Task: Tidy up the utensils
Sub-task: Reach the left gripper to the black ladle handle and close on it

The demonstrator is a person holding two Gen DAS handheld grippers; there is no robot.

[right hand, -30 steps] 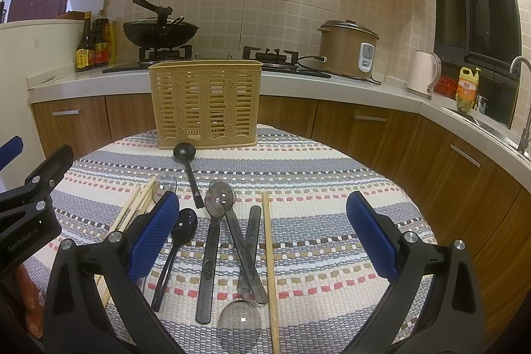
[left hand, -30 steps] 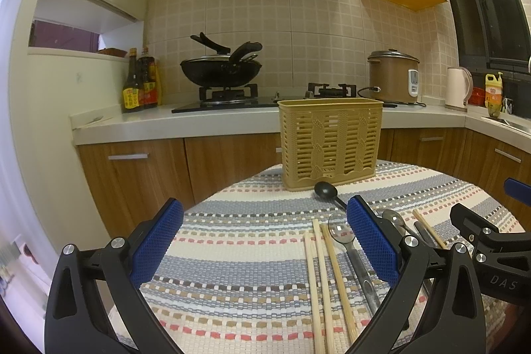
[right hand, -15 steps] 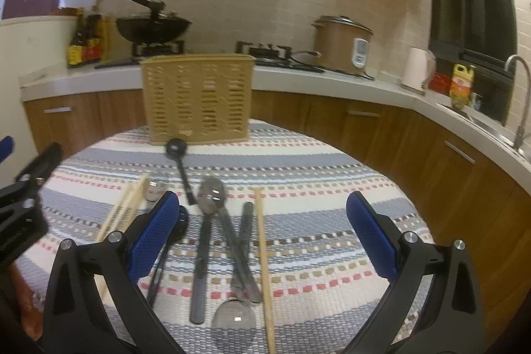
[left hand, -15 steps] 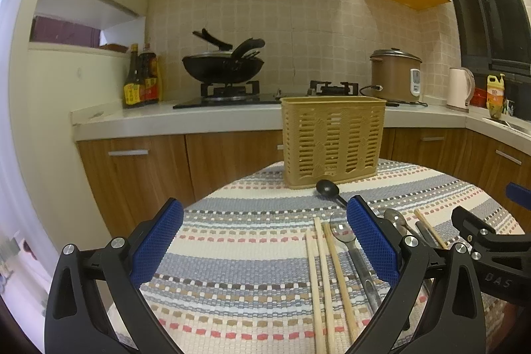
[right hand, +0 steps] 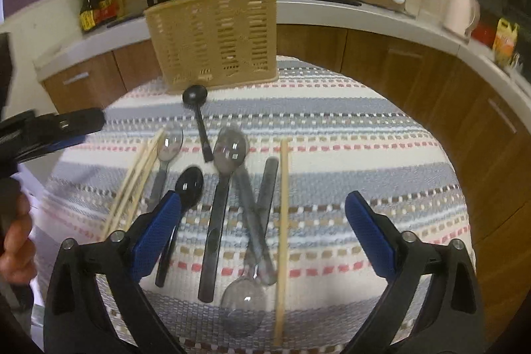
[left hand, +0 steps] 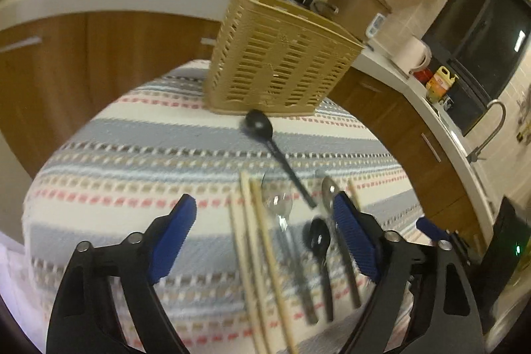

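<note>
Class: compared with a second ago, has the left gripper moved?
Yes. The left gripper has tipped downward and rolled: the slotted tan plastic utensil basket now sits tilted and higher in its view, with the three wooden chopsticks between its fingers.

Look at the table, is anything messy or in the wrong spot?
Yes. The spoons and chopsticks lie loose on the striped tablecloth instead of in the tan utensil basket. One chopstick lies apart from the other three, and two spoons cross each other. Nothing looks spilled or broken.

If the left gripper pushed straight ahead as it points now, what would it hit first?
Probably the bundle of chopsticks lying between the left gripper's open fingers, with the clear spoon just beside; blur makes depth uncertain.
</note>
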